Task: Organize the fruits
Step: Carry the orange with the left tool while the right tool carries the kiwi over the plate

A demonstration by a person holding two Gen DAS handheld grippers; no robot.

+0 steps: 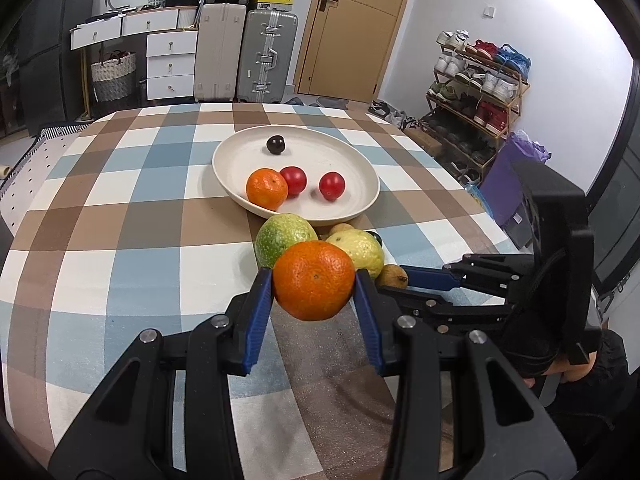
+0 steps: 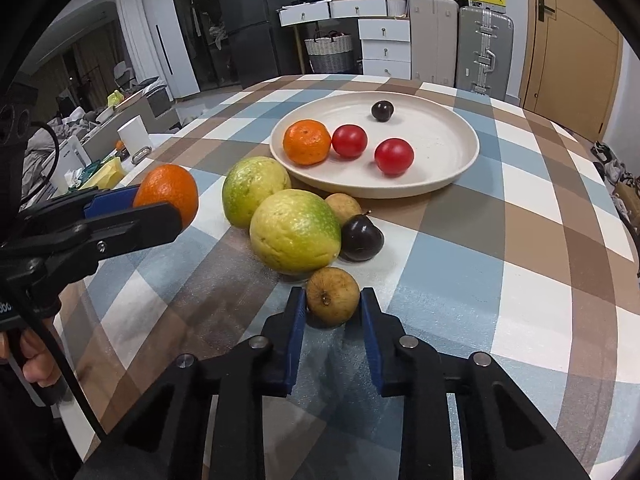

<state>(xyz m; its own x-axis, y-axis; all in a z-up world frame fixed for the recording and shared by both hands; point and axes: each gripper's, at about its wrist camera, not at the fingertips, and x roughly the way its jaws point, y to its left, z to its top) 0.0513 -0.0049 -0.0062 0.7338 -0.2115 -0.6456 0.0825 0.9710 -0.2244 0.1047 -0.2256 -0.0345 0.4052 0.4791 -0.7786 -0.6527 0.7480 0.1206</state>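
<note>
My left gripper (image 1: 314, 286) is shut on an orange (image 1: 314, 279) and holds it above the table; it also shows in the right wrist view (image 2: 167, 194). My right gripper (image 2: 333, 304) has its blue pads touching both sides of a small brown fruit (image 2: 333, 295) that rests on the table. A cream plate (image 2: 448, 148) holds an orange (image 2: 307, 142), two red fruits (image 2: 349, 141) (image 2: 394, 156) and a dark plum (image 2: 382, 111). Two large green-yellow fruits (image 2: 295, 230) (image 2: 256, 190), another brown fruit (image 2: 343, 207) and a dark plum (image 2: 361, 238) lie in front of the plate.
The round table wears a checked cloth (image 2: 500, 240). Suitcases (image 1: 268, 56), drawers (image 1: 170, 62) and a door (image 1: 352, 24) stand beyond it. A shoe rack (image 1: 476, 92) stands at the right. A cluttered low table (image 2: 100, 148) is at the left in the right wrist view.
</note>
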